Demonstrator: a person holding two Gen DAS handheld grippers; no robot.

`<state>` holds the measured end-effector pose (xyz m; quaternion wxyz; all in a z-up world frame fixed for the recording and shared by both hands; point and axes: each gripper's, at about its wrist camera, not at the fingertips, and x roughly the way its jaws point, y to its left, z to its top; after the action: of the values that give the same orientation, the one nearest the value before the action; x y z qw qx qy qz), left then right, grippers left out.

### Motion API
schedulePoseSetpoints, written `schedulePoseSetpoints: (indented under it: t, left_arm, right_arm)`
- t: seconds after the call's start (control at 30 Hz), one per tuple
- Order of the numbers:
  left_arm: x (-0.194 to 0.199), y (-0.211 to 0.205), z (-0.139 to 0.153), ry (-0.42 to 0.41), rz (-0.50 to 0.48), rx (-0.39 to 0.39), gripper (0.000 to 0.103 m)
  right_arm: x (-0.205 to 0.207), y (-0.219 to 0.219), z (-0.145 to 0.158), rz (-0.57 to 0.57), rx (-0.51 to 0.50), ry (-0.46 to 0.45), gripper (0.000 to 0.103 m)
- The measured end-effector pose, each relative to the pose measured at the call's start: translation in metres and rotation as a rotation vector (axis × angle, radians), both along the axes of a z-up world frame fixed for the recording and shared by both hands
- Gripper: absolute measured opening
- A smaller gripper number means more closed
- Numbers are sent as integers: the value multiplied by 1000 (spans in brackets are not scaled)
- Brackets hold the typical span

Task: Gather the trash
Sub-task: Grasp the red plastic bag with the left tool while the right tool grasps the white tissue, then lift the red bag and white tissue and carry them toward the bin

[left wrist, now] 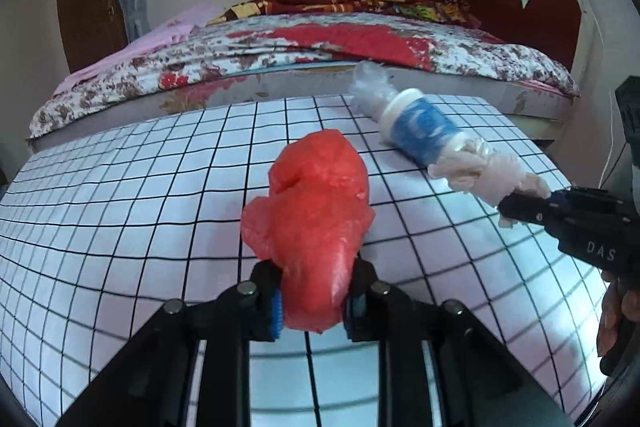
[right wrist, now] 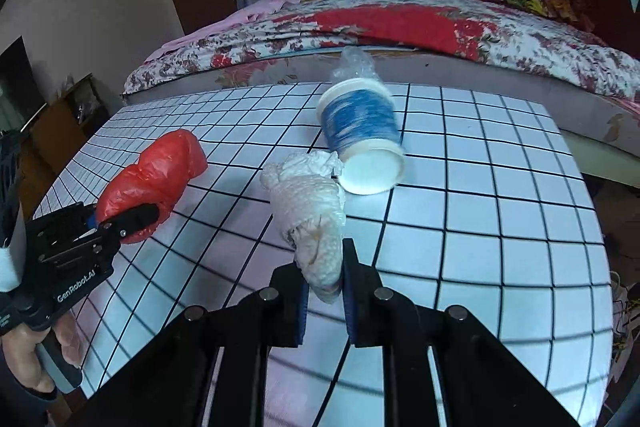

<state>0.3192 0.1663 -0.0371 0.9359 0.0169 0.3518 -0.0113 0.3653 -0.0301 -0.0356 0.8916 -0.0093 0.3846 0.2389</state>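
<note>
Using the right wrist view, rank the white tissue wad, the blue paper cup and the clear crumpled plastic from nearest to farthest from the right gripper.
1. White tissue wad: clamped in the right gripper, dead ahead.
2. Blue paper cup: lying on its side just past the wad, slightly right.
3. Clear crumpled plastic: behind the cup, at the table's far edge by the bed.

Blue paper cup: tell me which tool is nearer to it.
Right. The right tool holds the white tissue wad that reaches the blue paper cup; the left tool, gripping the red bag, sits farther left.
</note>
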Motion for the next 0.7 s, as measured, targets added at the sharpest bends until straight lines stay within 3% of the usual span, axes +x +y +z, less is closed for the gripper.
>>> schedulePoseSetpoints:
  t: [0.7]
  left_arm:
    - [-126, -33, 32, -77, -28, -52, 22]
  right_arm:
    - [-155, -65, 59, -70, -15, -171, 15]
